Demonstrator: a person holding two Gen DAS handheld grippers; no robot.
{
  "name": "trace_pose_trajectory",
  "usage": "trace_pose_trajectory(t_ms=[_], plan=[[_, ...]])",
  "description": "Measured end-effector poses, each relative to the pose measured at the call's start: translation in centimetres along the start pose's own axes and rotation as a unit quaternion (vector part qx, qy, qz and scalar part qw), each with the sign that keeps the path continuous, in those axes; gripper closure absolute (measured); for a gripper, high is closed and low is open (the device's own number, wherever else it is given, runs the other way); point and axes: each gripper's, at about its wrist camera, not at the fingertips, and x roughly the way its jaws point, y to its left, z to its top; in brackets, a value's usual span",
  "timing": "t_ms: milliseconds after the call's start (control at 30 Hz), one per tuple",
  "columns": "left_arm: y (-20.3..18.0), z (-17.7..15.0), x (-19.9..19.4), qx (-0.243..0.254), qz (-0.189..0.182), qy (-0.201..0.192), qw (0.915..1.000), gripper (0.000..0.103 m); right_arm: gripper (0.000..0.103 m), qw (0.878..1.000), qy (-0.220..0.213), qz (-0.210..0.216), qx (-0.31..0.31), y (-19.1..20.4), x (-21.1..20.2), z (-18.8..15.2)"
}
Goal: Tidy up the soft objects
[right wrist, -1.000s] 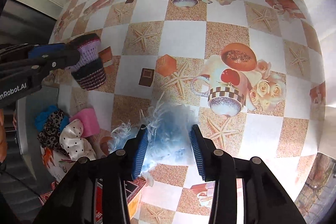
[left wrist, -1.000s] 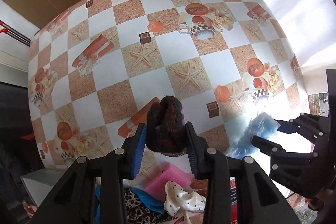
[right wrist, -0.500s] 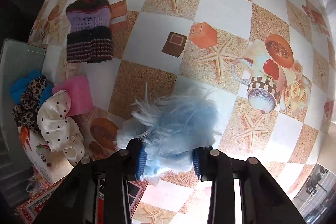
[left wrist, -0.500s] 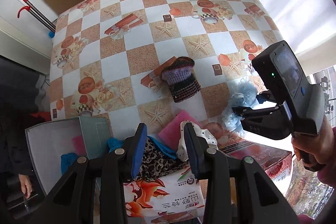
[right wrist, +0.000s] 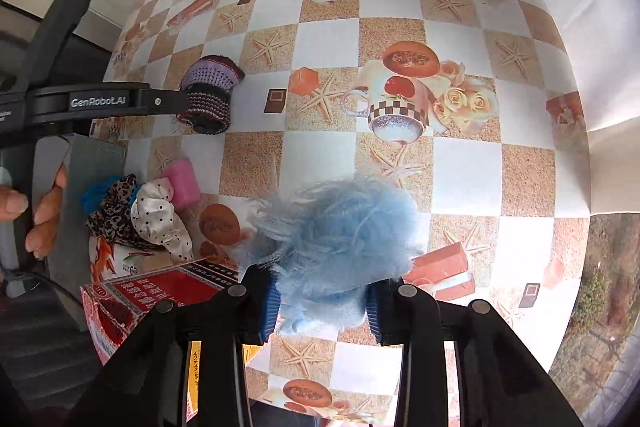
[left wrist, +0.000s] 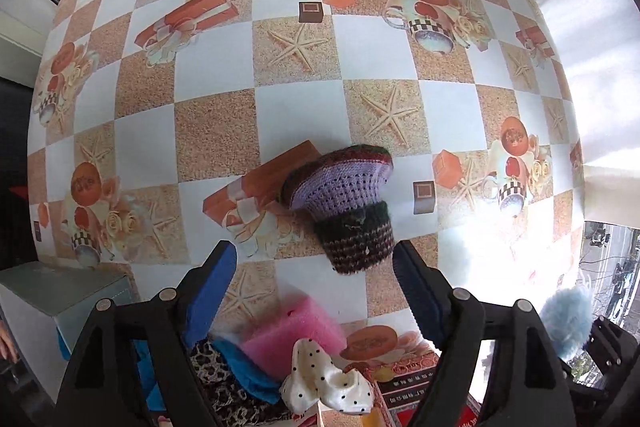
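Your right gripper [right wrist: 322,301] is clamped on the fluffy blue pom-pom [right wrist: 340,239]; its blue pads [right wrist: 269,307] press into the base of the fluff from both sides, and the ball bulges up and forward past the fingertips, lifted above the checkered tablecloth [right wrist: 464,171]. Just left of that gripper, below its fingers, sits the red printed box [right wrist: 160,291], and past it to the left is a heap of soft things: a white polka-dot scrunchie [right wrist: 158,219], a leopard-print cloth [right wrist: 110,211], a scrap of blue fabric [right wrist: 96,191] and a pink sponge [right wrist: 184,179] at the heap's far edge. Farther ahead and left, the knitted purple-and-dark hat [right wrist: 210,95] lies on the cloth, with your left gripper's black finger reaching in from the left edge of that view, its tip in front of the hat's near side.

Your left gripper [left wrist: 316,291] stands wide open with nothing between its blue pads [left wrist: 212,287]. The knitted hat rests on the table just ahead of it, a little toward the right finger, apart from both pads. Directly beneath the gap between the fingers lie the pink sponge and the polka-dot scrunchie, with the leopard cloth and blue fabric under the left finger. To the left is a grey box lid [left wrist: 64,291]. Off to the right, past the right finger, the blue pom-pom shows against the bright window glare.
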Motion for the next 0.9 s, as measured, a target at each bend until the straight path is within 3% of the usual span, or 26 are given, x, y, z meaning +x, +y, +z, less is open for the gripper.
trace_pose_trajectory(t_ms=[133,233,367,600,900], plan=[[-1.4,1.7,3.1,0.016,-0.005,0.035,0.9992,0.021,0.067,0.999,-0.010,0.013,0.032,-1.1,-1.4,-1.7],[-2.7,1.3,3.0,0.044,0.015,0.031,0.9984,0.062,0.067,0.999,-0.017,0.017,0.046,-1.4,-2.4,-2.7],[-3.9,-0.8,-0.4,0.093,0.046,-0.024,0.9943,0.063,0.066,0.998,-0.031,0.025,0.058,-1.3,-3.9,-3.3],[-1.5,-7.9,-8.5,0.094,0.027,-0.092,0.9910,0.062,0.066,0.996,-0.058,0.043,0.044,1.4,-8.0,-4.3],[3.5,-18.3,-13.4,0.065,0.011,-0.101,0.9927,0.062,0.066,0.995,-0.077,0.061,-0.014,9.4,-10.4,-4.9]])
